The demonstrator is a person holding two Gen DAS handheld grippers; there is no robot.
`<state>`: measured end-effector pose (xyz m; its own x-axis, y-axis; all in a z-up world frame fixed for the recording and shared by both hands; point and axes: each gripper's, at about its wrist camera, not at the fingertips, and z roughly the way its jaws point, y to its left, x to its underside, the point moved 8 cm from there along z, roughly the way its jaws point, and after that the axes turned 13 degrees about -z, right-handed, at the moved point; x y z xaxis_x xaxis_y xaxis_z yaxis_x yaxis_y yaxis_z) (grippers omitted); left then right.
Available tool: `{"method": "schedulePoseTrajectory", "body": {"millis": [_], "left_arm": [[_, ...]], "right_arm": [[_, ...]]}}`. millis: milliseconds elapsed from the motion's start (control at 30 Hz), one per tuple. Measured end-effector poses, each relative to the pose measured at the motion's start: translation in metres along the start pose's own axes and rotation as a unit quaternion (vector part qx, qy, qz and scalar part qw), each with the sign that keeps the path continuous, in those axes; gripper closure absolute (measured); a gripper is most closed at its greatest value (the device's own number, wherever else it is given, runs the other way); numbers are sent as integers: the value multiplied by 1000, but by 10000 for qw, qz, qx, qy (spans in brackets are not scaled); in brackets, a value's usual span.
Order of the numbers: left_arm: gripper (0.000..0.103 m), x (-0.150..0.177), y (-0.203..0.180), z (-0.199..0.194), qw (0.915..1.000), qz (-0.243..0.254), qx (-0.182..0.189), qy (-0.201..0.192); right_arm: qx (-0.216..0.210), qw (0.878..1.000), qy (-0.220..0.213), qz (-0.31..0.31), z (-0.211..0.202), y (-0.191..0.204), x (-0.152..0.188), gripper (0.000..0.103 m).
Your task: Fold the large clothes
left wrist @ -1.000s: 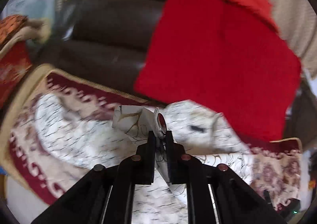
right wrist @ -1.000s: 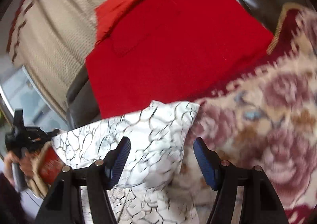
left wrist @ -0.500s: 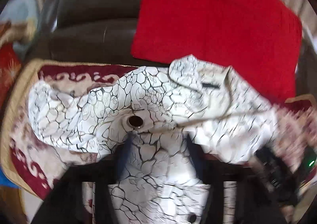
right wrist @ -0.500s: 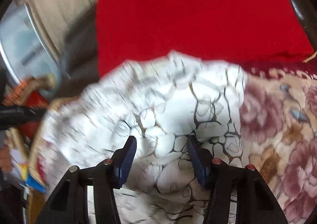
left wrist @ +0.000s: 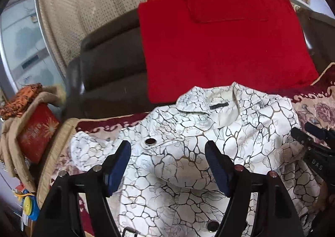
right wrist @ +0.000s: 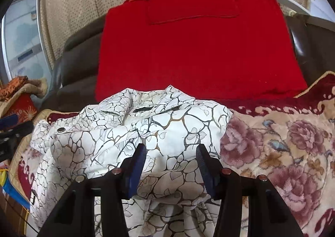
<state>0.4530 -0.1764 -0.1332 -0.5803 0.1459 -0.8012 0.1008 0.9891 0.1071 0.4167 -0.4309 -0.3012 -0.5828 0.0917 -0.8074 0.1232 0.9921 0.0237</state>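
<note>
A white jacket with a black crackle print (left wrist: 211, 138) lies spread on a floral blanket, collar toward the sofa back, metal snaps showing. It also shows in the right wrist view (right wrist: 134, 132). My left gripper (left wrist: 167, 165) is open and empty just above the jacket's front. My right gripper (right wrist: 170, 163) is open and empty over the jacket's right side. The right gripper's body shows at the left wrist view's right edge (left wrist: 318, 153).
A floral red and cream blanket (right wrist: 282, 149) covers the seat of a dark brown sofa (left wrist: 108, 58). A large red cloth (right wrist: 199, 44) hangs over the sofa back. A beige curtain (left wrist: 83, 2) is behind. A bundle of orange and red fabric (left wrist: 31, 117) sits at the left.
My left gripper was shut on the jacket's fabric and has opened and let it go. The jacket has dropped and spread flat. Both grippers now face the sofa back squarely.
</note>
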Motion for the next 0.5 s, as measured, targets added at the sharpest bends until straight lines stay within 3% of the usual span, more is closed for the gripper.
{"method": "schedulePoseTrajectory", "body": {"millis": [200,500], "left_arm": [[28,-5,12,-16,9999,-123,62,-64],[28,-3,34,-16,9996,-202,-191,-111]], "right_arm": [[-12,9999,-135,3,-3,8,-2,49],[-168,9996,-170,-139,2,33,-5,49]]}}
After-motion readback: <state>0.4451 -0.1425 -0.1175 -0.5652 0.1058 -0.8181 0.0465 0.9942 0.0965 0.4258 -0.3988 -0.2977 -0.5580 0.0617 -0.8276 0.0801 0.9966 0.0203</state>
